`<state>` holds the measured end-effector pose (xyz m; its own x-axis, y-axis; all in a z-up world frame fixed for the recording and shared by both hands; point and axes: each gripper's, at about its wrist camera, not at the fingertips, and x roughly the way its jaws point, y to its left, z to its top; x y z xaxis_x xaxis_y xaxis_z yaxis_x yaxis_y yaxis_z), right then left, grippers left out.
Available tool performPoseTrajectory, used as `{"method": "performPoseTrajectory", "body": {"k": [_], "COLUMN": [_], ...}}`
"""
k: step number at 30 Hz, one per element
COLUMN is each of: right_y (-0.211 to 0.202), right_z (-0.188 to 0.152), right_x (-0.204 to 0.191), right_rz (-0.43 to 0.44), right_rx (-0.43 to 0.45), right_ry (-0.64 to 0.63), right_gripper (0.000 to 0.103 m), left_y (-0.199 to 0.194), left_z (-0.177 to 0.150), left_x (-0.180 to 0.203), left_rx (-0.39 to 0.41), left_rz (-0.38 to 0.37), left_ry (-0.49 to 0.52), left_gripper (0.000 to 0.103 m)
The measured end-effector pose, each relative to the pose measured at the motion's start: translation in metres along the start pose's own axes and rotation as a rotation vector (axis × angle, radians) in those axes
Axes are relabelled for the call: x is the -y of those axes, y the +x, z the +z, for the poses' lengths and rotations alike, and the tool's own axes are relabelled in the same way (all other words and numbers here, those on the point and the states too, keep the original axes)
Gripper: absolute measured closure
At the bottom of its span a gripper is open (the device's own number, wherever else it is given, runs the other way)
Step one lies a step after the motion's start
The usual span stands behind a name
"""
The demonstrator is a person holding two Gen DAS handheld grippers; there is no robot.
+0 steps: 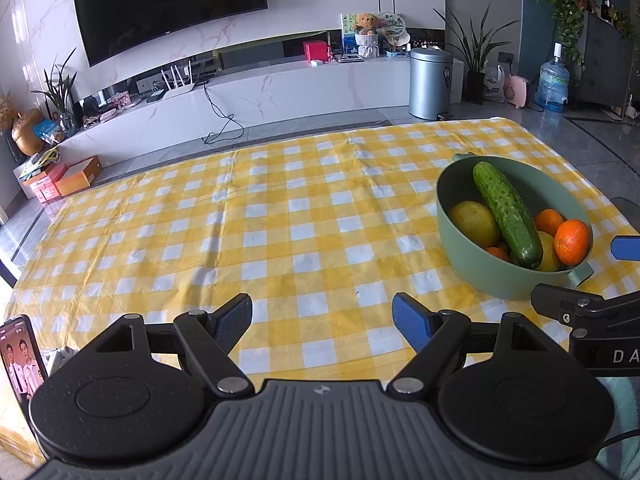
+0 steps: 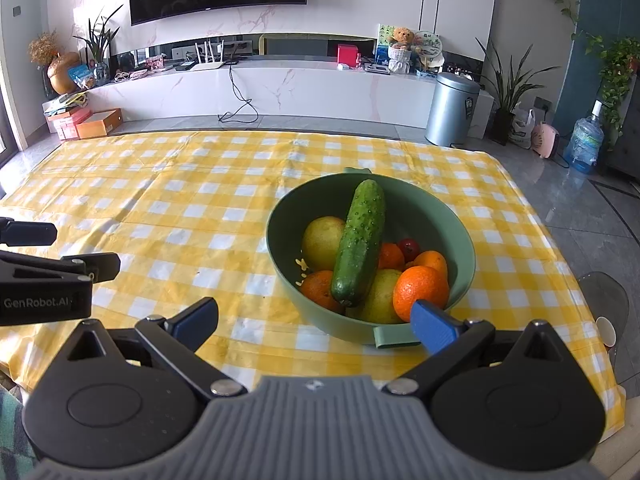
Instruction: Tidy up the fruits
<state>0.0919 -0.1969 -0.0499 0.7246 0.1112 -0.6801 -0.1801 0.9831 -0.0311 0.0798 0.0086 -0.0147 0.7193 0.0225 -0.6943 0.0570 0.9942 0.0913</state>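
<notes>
Cucumber (image 2: 358,244) overlies the fruit in the green bowl (image 2: 464,248); oranges and yellow fruit beneath are only partly visible, count uncertain. Small red fruit (image 2: 410,246) mostly hidden, kind not identifiable. Phone (image 1: 20,360) cut by left frame edge. Right hand-held gripper (image 1: 624,276) cut by right edge in left wrist view; jaw gap unreadable there.

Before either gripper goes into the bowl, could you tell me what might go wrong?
1. The cucumber lies tilted across the piled fruit; lifting it may send an orange rolling.
2. The right gripper is open right by the bowl handle and could nudge it.
3. The bowl sits near the table's right side.
</notes>
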Motion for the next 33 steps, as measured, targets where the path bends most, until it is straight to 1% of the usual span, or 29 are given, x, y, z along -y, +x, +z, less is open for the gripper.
{"method": "performPoseTrajectory", "body": {"k": [14, 24, 33], "right_y": [0.002, 0.001, 0.001], "right_z": [-0.001, -0.002, -0.002], "right_x": [-0.001, -0.004, -0.005], "right_rz": [0.004, 0.008, 0.01], "right_rx": [-0.008, -0.01, -0.01], "right_ry": [-0.003, -0.009, -0.012], "right_gripper": [0.004, 0.004, 0.004], "left_y": [-0.001, -0.007, -0.012], "left_z": [-0.001, 0.0, 0.001], "left_x": [-0.002, -0.001, -0.001], "left_rx": [-0.007, 0.005, 0.022], "left_rz": [-0.001, -0.011, -0.006], "left_ry": [-0.011, -0.005, 0.002], "left_gripper": [0.01, 0.01, 0.01]}}
